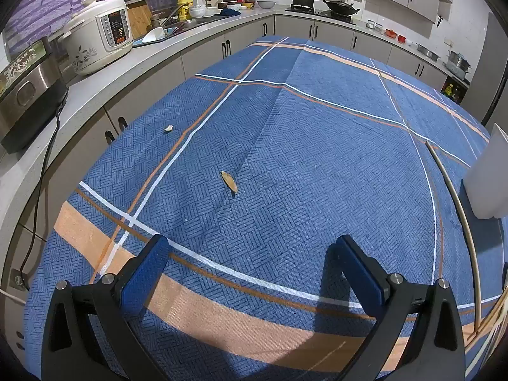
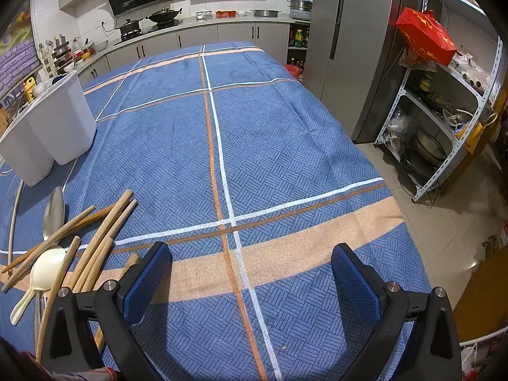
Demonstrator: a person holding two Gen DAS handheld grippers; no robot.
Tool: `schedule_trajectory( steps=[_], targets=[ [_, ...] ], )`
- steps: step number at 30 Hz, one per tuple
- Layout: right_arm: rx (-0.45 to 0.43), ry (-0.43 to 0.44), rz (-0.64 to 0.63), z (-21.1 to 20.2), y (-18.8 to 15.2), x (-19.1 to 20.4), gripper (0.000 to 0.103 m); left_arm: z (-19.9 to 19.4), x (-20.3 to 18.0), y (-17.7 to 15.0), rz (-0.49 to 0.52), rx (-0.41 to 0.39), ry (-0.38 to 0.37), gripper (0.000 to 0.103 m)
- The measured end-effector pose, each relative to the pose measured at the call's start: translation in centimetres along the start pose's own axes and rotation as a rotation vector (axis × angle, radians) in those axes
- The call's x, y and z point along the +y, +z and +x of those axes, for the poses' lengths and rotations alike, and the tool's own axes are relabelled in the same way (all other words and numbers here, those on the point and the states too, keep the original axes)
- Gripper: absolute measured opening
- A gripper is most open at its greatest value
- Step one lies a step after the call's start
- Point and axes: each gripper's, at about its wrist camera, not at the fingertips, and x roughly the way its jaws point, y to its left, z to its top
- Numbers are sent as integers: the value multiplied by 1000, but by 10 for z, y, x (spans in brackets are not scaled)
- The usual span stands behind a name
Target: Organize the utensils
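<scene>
In the right wrist view a pile of utensils lies at the lower left of the blue tablecloth: several wooden sticks point(image 2: 104, 231), a metal spoon point(image 2: 54, 212) and a cream plastic spoon point(image 2: 44, 273). Behind them stands a white two-lobed holder point(image 2: 54, 123), upright. My right gripper point(image 2: 250, 250) is open over bare cloth, to the right of the pile, nothing between its fingers. In the left wrist view my left gripper point(image 1: 254, 244) is open over bare cloth too. A thin pale stick point(image 1: 457, 203) and the white holder point(image 1: 489, 177) show at that view's right edge.
Two small brown scraps point(image 1: 229, 181) point(image 1: 168, 128) lie on the cloth. A kitchen counter with a rice cooker point(image 1: 98, 35) runs along the table's left. A fridge point(image 2: 349, 47) and a metal shelf rack point(image 2: 444, 117) stand to the table's right, across tiled floor.
</scene>
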Motion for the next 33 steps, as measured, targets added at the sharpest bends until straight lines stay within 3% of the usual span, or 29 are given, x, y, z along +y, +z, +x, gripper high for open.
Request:
schedule_trajectory(
  steps=[6,12,19,26,33],
  targets=[
    [7,1,-2,0,0,0,103,-16,-5,-8,11,44,9,103],
    [64,4,-7,-2,0,-1,103,-72,-23,-31,53,-25,3,103],
    [97,-11,31,-17,-12,4,99,-146,-49,-27,113,-126,10,103],
    [-39,23,61,-77,-20,18,99,-202,-68,-37,153,-200,-47,103],
    [-207,35,34,-140,-28,37,99,-231,-90,-52,198,-262,-84,103]
  ],
)
